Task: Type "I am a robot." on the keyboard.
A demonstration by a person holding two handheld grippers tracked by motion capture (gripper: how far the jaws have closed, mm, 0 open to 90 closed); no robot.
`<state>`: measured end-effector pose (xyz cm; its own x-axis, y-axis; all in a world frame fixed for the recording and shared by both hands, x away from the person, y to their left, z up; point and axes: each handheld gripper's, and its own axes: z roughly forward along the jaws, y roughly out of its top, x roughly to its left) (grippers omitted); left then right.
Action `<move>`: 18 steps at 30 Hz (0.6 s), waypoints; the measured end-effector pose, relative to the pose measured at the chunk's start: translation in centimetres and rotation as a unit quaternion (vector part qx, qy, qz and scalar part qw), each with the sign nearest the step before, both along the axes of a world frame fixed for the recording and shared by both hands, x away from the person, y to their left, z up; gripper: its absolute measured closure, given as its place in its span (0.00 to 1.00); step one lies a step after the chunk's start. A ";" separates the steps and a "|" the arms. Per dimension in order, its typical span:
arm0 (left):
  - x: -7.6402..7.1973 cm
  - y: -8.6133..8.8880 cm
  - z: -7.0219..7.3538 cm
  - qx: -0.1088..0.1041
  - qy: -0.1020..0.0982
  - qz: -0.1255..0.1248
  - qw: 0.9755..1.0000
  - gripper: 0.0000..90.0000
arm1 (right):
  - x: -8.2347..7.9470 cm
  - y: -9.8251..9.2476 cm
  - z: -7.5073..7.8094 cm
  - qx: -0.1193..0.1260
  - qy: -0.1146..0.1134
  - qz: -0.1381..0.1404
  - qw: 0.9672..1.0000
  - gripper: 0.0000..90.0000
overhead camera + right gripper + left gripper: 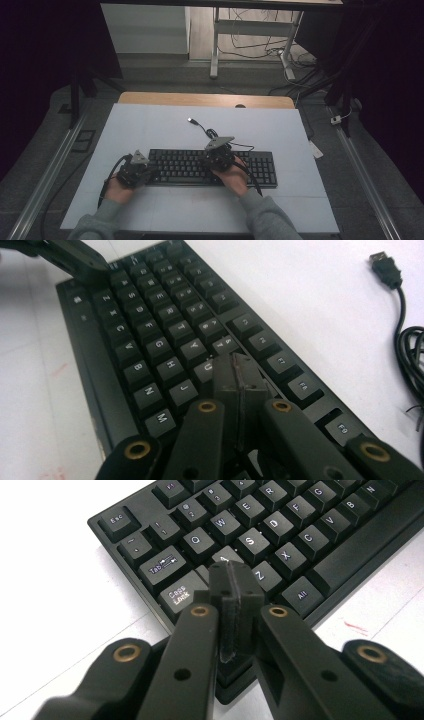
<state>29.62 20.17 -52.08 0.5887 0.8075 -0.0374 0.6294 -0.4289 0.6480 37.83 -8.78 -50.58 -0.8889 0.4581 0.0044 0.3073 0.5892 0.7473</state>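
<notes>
Simply black keyboard [212,167] (white legends)

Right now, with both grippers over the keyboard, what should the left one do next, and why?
Probably press straight down: the left gripper is shut, its tip poised over the A key beside Caps Lock on the keyboard, as if typing. The right gripper is shut too, near J.

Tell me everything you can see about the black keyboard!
The keyboard is black, looks like plastic, and has white letters on its keys. It lies flat on the white table, close to the person. Its black cable curls behind it and ends in an unplugged USB plug. The left claw, jaws shut, points down at the A key; the right claw, also shut, is over the keys near U.
</notes>
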 end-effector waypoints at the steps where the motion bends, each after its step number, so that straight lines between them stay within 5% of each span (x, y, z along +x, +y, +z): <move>1: 0.0 0.0 0.0 0.000 0.000 0.000 1.000 0.99 | 0.0 0.1 -0.1 -0.003 0.001 0.000 1.000 1.00; 18: 0.0 -0.2 -0.2 0.008 0.002 -0.002 1.000 0.99 | 0.4 1.0 -1.1 -0.019 -0.003 0.004 1.000 1.00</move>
